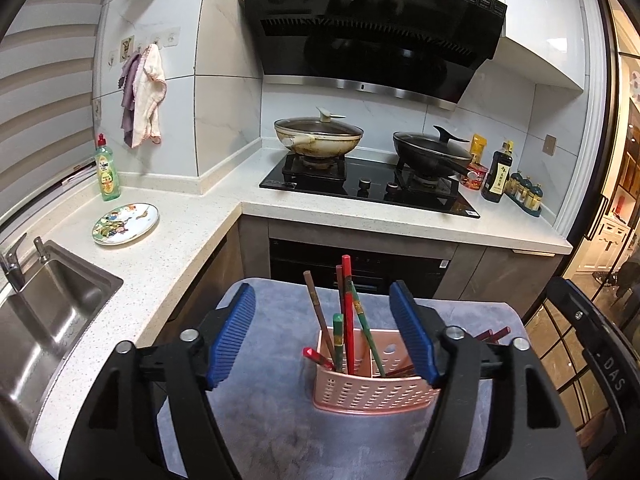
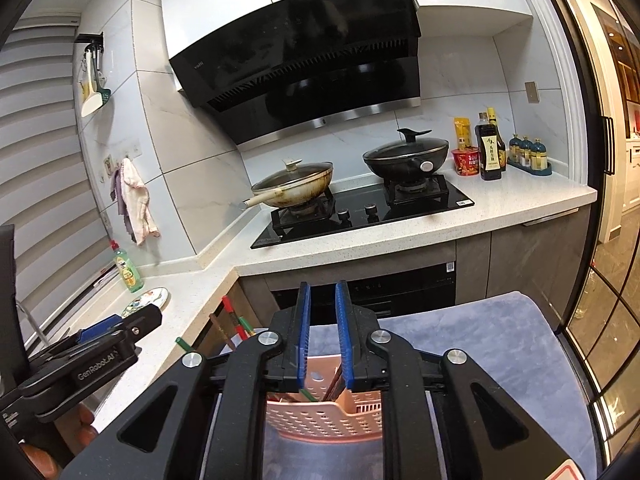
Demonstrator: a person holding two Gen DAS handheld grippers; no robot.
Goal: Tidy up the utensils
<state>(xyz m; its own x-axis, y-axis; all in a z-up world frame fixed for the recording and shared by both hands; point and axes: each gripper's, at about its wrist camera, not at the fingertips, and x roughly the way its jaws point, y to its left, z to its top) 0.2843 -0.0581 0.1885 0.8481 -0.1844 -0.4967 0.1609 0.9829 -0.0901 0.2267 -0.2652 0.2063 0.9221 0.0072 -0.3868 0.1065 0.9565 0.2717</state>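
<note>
Left gripper up close, jaws spread wide and gripping nothing, blue pads well clear on either side of the chopsticks. Right gripper jaws only slightly parted, a narrow gap, nothing pinched between them as far as can be seen.

Just past the fingertips, pink perforated utensil holder sitting on a grey-blue cloth mat over a small tabletop. Inside the holder: red, green and brown chopsticks standing up and leaning at different angles, mostly in its left compartment, one red-tipped one poking out low over the left rim. A couple of dark red chopstick ends lying on the mat behind the right finger. From the right wrist view, holder directly under the jaws, left gripper off to the side.

Further out, white speckled counter with a steel sink, patterned plate and green dish soap bottle. Beyond that, black gas hob carrying a cream lidded wok and a black lidded wok, sauce bottles beside it, black range hood above, and cloths hanging on the tiled wall.
</note>
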